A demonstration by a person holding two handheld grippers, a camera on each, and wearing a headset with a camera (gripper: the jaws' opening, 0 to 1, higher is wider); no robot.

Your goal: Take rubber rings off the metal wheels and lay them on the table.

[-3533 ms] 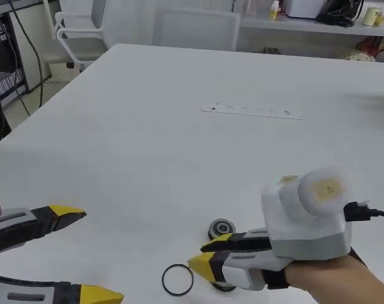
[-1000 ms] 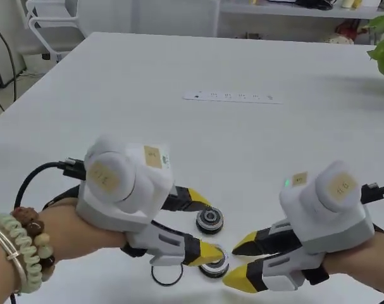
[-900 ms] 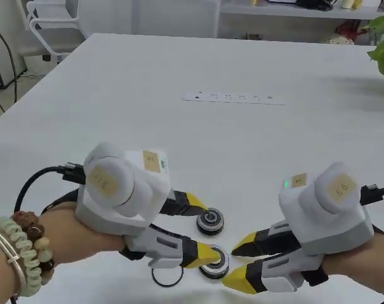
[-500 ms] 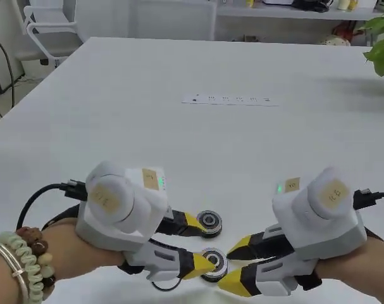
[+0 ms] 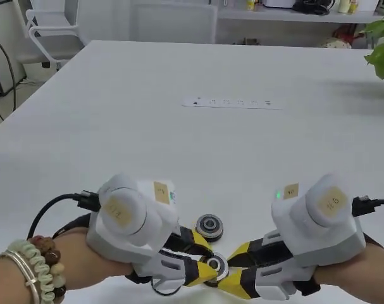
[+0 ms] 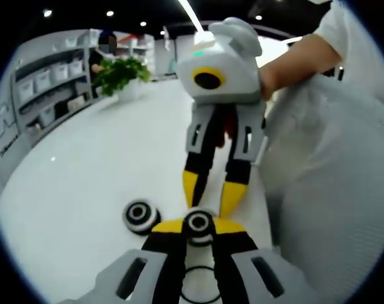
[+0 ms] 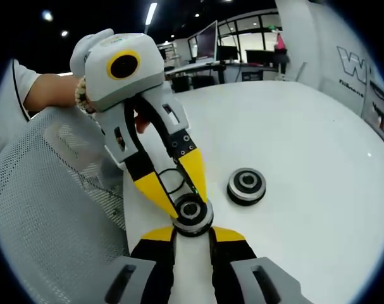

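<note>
The two grippers meet tip to tip at the near edge of the white table (image 5: 179,145), the left gripper (image 5: 203,256) coming in from the left and the right gripper (image 5: 231,271) from the right, each held in a hand. Between their yellow tips sits the near wheel (image 5: 215,264), a small metal disc with a dark outer band, lying flat on the table. In the left gripper view this wheel (image 6: 198,223) lies right between that gripper's own yellow tips, and in the right gripper view the left gripper's two jaws converge on either side of it, so the left jaws look clenched on it. The right gripper's jaws stand a little parted with their tips at the wheel's rim; whether they pinch anything cannot be told. The far wheel (image 5: 209,225) lies flat just beyond, apart from both grippers. A loose rubber ring (image 5: 161,290) lies on the table at the near left, under the left gripper's jaws. Farther across the table lies a white power strip (image 5: 231,102), and plant leaves (image 5: 383,44) show at the far right
</note>
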